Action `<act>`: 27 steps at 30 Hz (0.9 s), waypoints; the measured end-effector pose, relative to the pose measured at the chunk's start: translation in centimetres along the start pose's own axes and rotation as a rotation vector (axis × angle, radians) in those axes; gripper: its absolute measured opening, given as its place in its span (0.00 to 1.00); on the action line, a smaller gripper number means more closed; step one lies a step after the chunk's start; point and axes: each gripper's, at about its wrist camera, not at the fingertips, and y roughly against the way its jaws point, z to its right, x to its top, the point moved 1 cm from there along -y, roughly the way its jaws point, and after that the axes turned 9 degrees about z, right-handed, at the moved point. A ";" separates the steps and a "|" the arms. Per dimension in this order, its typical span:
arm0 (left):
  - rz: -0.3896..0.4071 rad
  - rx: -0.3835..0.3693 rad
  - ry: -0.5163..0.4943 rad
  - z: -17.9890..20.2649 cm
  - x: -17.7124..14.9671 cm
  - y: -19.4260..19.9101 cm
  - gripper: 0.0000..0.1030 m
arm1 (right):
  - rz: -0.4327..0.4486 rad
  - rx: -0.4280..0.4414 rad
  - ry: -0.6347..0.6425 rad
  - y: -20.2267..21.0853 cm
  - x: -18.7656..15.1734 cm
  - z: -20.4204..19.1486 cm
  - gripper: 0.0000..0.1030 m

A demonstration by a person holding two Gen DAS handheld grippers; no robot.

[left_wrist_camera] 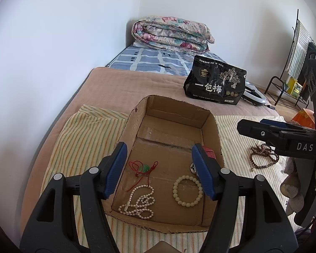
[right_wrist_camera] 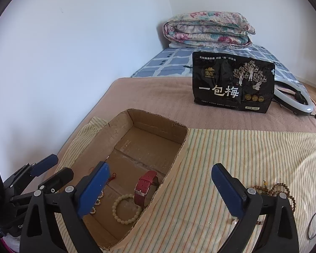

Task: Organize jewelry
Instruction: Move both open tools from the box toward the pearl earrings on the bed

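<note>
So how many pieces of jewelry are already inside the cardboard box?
4: a pearl necklace near the front left, a pale bead bracelet front right, a red-corded green pendant behind the pearls, and a red-strapped watch against the right wall. Gripper fingers may hide more.

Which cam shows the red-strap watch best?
Right wrist view: the red-strap watch stands clear against the cardboard box wall, strap and buckle visible. In the left wrist view only a red sliver shows behind the left gripper's finger.

In my box (left_wrist_camera: 212, 135) lie bracelet (left_wrist_camera: 187, 190), watch (right_wrist_camera: 145, 184) and necklace (left_wrist_camera: 139, 202); wooden beads (left_wrist_camera: 263, 156) lie right of it on the bed (left_wrist_camera: 115, 82).
</note>
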 end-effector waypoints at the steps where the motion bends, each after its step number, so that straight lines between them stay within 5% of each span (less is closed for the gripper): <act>1: 0.001 -0.001 -0.001 0.1 0.0 0.2 0.64 | 0.001 0.000 0.001 0.2 0.0 0.0 0.97; 27: 0.031 -0.031 -0.044 4.9 1.1 3.5 0.65 | 0.075 -0.024 -0.011 6.8 0.3 3.9 1.00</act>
